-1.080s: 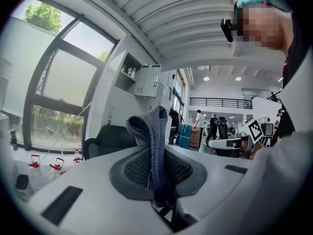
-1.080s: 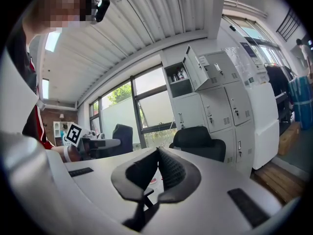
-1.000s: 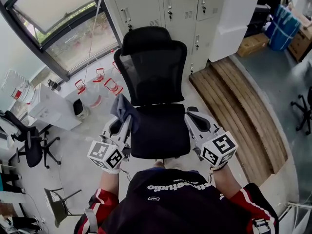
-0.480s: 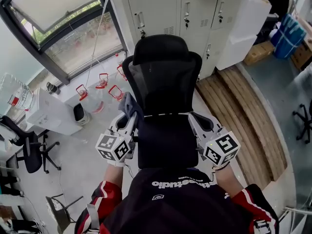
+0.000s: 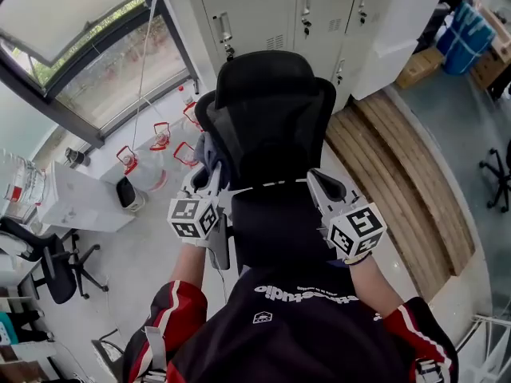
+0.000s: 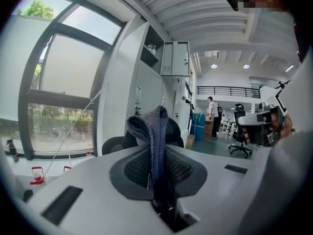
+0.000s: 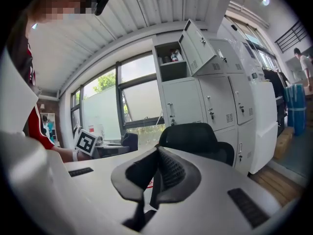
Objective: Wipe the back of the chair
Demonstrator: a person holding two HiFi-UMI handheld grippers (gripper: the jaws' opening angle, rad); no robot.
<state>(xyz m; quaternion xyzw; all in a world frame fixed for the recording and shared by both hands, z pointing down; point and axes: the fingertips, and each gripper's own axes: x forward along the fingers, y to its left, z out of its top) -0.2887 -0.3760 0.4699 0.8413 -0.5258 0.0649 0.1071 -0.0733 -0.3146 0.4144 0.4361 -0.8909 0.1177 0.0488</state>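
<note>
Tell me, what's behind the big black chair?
Pale metal lockers stand behind the chair. A window is on one side and wooden boards lie on the other. The chair's back hides the lockers' bottom part and whatever lies right behind it.

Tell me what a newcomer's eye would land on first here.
The black mesh chair fills the middle of the head view, with pale lockers behind it. The left tongs are shut on a grey cloth beside the left edge of the chair's back, while the right tongs sit shut and empty at its right edge.
</note>
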